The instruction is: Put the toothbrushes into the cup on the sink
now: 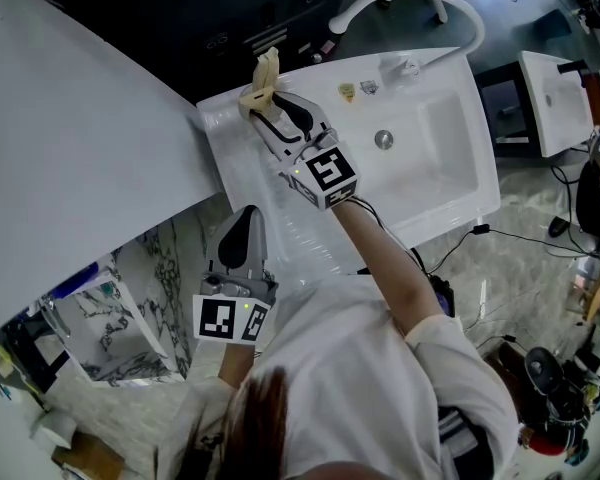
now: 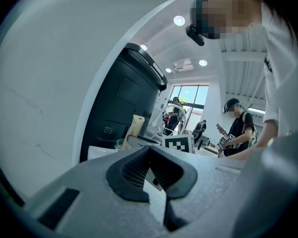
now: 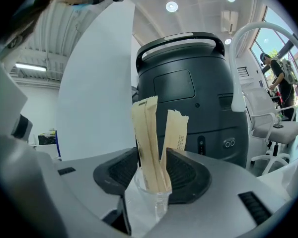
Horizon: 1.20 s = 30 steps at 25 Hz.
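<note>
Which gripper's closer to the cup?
Right. The right gripper is at the cup, straddling its wrapped toothbrushes; the left gripper sits back, short of the sink.

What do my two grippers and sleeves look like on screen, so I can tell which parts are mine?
The left gripper and right gripper both have pale grey bodies with black ribbed pads. Each carries a white cube printed with black square markers. The person wears a white short-sleeved shirt.
</note>
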Each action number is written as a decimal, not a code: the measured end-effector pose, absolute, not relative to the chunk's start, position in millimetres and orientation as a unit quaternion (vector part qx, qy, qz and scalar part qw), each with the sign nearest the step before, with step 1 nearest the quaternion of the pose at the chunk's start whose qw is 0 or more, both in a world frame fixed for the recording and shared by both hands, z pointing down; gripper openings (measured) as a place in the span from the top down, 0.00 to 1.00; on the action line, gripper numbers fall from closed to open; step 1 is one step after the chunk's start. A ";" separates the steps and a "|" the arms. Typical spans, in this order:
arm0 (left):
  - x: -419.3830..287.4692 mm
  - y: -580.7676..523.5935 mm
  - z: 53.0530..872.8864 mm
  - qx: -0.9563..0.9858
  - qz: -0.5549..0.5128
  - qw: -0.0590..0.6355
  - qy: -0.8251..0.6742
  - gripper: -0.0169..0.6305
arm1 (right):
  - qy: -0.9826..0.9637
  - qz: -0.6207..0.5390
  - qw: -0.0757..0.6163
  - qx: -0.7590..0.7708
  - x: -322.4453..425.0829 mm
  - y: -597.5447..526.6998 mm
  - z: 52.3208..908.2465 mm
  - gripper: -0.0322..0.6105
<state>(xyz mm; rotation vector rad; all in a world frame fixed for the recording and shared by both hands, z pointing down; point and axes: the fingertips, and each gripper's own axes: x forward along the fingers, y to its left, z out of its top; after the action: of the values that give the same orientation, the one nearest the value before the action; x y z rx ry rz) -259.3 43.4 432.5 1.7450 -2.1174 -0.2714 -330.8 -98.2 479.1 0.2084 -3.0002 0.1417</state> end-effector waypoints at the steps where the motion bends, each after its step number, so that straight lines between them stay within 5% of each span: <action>1: -259.3 43.4 432.4 0.621 -0.097 0.191 -0.754 0.95 | -0.995 0.049 0.064 0.067 -331.4 -97.7 478.4 0.71; 30: -234.1 48.6 409.8 0.629 -0.090 0.163 -0.755 0.95 | -0.998 0.039 -0.018 0.053 -302.4 -81.0 408.1 0.66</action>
<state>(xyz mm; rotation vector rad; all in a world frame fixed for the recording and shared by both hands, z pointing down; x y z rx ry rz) -234.1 48.6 409.8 1.7933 -2.1547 -0.2556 -302.4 -81.0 408.1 0.1693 -3.1702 0.1241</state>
